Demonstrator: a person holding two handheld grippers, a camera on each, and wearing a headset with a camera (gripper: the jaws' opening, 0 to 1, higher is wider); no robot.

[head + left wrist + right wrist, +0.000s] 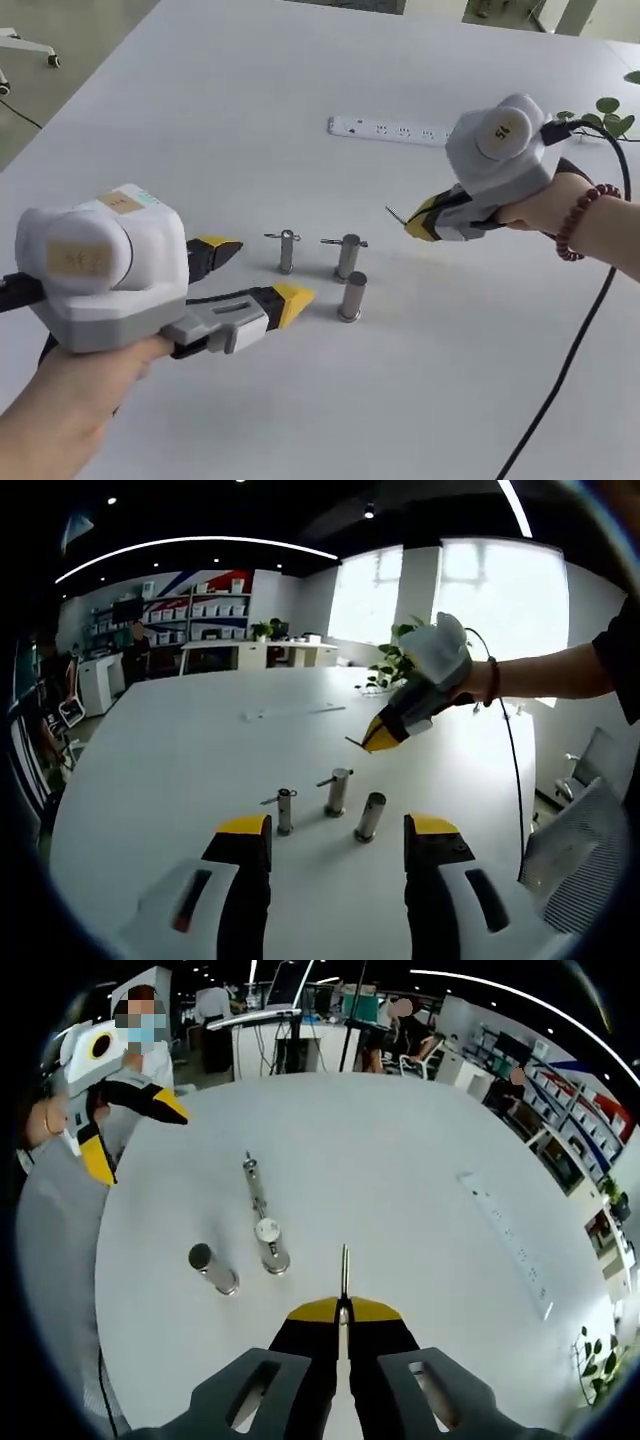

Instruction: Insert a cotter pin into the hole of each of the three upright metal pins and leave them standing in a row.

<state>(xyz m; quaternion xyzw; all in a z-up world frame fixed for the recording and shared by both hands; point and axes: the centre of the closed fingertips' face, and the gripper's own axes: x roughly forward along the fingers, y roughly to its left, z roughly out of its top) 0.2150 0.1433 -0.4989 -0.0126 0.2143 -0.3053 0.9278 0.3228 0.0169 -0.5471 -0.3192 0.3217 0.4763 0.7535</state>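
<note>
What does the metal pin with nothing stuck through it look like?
The bare metal pin is a short, shiny grey cylinder with what looks like a slightly wider foot. It stands upright on the white table, a little apart from the two other metal pins, in front of them in the head view. Only the table touches it.

Metal pins (347,257) and cotter pin (343,1270) silver-grey; counter (200,120) plain white; left gripper (265,268) and right gripper (415,228) pale grey, black jaws tipped yellow.
</note>
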